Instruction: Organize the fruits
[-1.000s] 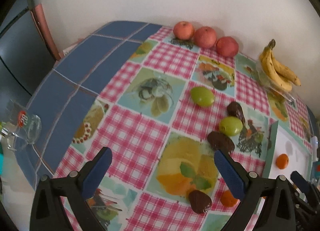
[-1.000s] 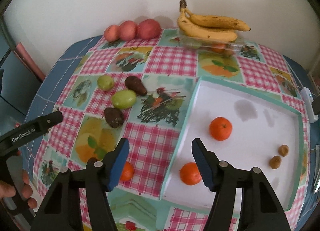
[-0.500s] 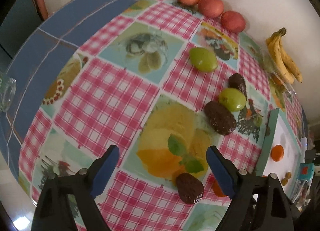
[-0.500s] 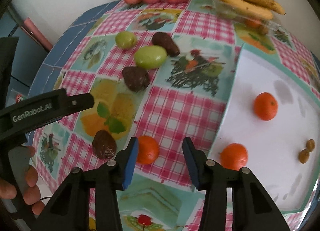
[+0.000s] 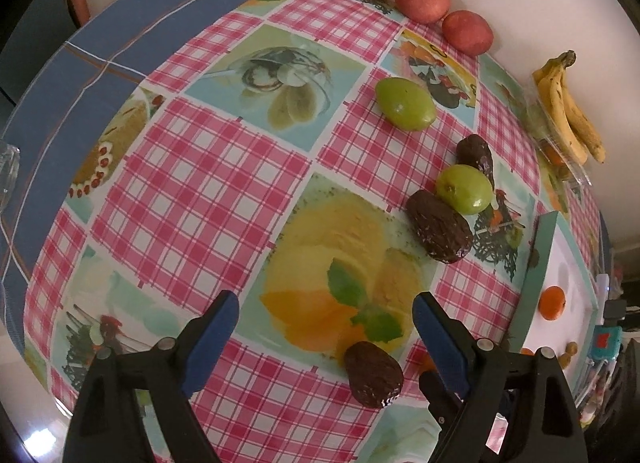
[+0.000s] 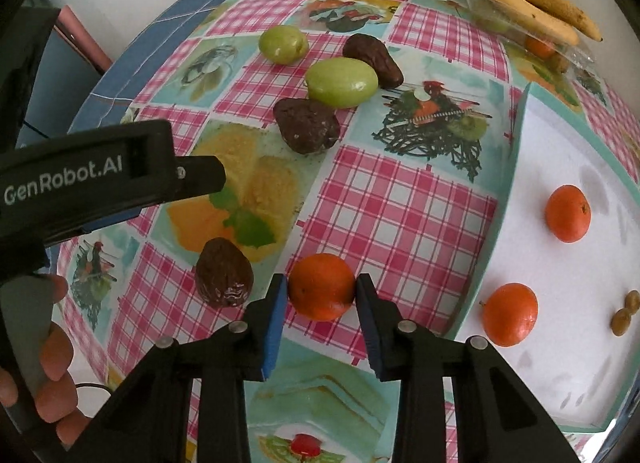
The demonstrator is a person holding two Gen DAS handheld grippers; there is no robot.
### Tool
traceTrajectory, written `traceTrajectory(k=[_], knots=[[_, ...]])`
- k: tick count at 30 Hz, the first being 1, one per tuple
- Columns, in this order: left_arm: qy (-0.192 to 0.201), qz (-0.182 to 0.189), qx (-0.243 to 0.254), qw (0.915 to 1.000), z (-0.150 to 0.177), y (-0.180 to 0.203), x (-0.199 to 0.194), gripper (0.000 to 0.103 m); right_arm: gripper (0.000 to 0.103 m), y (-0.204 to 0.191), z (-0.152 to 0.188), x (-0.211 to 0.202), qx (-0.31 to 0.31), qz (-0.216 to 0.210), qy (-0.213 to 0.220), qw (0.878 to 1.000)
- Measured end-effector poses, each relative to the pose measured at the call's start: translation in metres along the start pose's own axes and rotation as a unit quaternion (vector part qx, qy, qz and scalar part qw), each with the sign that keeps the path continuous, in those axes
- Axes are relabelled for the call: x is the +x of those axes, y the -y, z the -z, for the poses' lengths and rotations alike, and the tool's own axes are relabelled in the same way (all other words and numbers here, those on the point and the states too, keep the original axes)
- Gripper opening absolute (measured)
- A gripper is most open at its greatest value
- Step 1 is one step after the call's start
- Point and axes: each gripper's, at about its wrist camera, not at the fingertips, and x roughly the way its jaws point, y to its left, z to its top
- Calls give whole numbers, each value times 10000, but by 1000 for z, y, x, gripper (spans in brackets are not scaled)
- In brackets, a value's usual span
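Left wrist view: the left tongs (image 5: 326, 329) hang wide apart above the desk (image 5: 192, 183), gripping nothing. A dark brown avocado (image 5: 373, 374) lies just ahead, between the blue pads. Farther in, two green fruits (image 5: 405, 103) and two more dark avocados (image 5: 439, 226) cluster together; three red apples (image 5: 422, 1) line the far edge, with bananas (image 5: 568, 111) near the far right corner.

Right wrist view: the right tongs (image 6: 321, 299) sit narrow around a tangerine (image 6: 322, 287) on the desk, both pads touching it, just beside the white tray's (image 6: 496, 223) near left rim. Two other tangerines (image 6: 509, 314) rest inside the tray.
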Motion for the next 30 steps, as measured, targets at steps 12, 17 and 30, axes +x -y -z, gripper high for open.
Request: traceTrajectory(k=[12, 17, 30], knots=[[-205, 213, 175, 9994, 4, 10, 6, 90, 36, 26, -1, -11, 322, 227, 109, 9992], [-287, 232, 242, 9990, 6, 13, 10, 89, 36, 45, -1, -40, 601, 114, 543, 9967], [-673, -61, 1146, 9911, 29, 46, 27, 53, 35, 91, 5, -69, 1334, 44, 922, 9868]])
